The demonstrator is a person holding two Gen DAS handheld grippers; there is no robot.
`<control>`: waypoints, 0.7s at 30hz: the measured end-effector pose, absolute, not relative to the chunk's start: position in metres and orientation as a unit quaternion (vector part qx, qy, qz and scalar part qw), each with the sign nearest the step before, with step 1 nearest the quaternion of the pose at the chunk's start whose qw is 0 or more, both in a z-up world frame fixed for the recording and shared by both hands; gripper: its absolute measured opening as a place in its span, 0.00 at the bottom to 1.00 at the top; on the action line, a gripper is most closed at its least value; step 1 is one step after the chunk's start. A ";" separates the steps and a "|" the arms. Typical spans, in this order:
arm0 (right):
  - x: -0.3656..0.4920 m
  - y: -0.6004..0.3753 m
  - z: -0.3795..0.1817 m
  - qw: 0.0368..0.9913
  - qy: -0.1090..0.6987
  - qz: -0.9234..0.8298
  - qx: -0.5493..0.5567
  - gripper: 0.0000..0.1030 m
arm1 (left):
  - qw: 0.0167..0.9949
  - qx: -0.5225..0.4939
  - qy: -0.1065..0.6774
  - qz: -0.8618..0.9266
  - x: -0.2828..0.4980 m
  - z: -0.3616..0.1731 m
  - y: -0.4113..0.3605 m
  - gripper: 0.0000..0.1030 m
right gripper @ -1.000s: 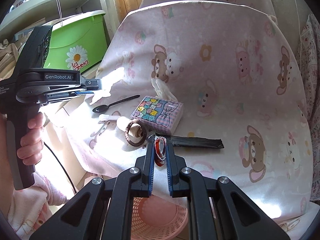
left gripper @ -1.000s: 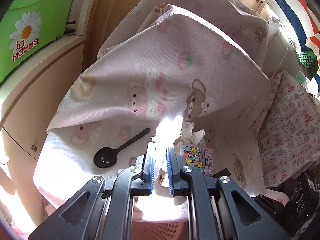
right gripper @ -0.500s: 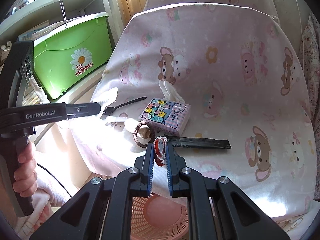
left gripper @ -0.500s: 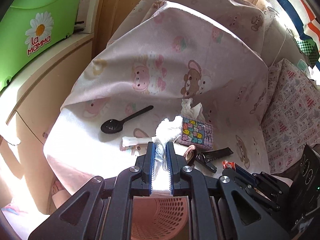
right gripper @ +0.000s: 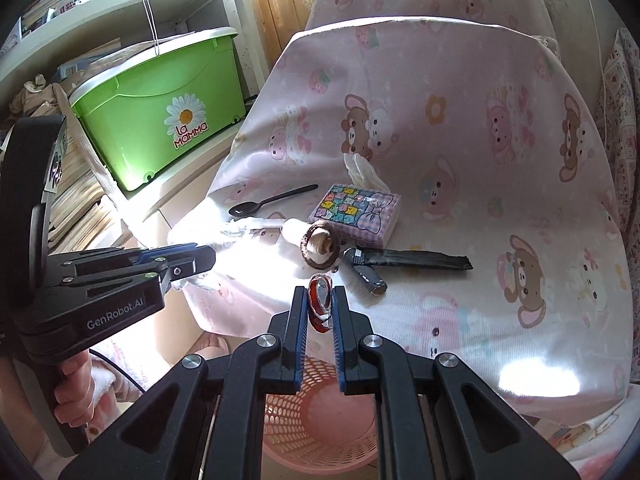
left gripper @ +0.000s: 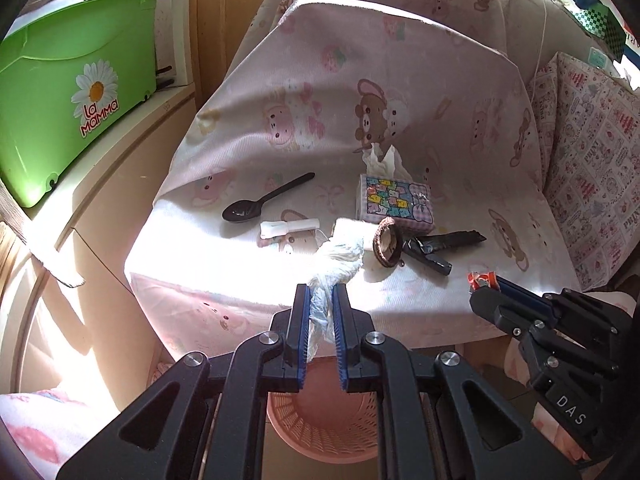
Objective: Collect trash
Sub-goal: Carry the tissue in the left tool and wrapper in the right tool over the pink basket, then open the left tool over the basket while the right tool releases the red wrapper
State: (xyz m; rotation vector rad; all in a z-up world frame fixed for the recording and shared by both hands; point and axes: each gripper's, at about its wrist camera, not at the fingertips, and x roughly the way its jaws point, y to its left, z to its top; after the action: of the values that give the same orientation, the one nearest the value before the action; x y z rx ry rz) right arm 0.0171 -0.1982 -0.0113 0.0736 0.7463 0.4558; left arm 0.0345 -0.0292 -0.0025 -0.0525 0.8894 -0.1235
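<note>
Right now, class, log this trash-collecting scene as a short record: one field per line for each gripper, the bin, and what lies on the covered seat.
left gripper: shut on crumpled white tissue
right gripper: shut on red-and-silver wrapper
pink basket: on the floor, below both grippers
on seat cover: black spoon, tissue pack, brown ring, black wrapper, small white packet
beside seat: green bin

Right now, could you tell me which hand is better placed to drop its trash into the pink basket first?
Probably the right. The right tongs, shut on the red wrapper, look centred over the pink basket; the left tongs hold their crumpled tissue nearer its rim.
</note>
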 end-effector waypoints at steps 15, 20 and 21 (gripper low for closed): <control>0.005 -0.190 -0.055 0.874 0.436 0.210 0.038 0.12 | 0.839 -0.071 0.533 -0.089 0.039 -0.053 -0.029 0.11; 0.013 -0.187 -0.083 0.854 0.480 0.199 0.029 0.12 | 0.802 -0.071 0.586 -0.091 0.041 -0.082 -0.033 0.11; 0.014 -0.186 -0.089 0.851 0.486 0.197 0.025 0.12 | 0.795 -0.078 0.595 -0.090 0.042 -0.088 -0.032 0.11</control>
State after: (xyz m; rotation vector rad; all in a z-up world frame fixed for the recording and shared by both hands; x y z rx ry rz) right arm 0.0144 -0.1855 -0.0894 0.0525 1.0240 0.4158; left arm 0.0422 -0.0322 -0.0885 -0.1683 1.2797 -0.1924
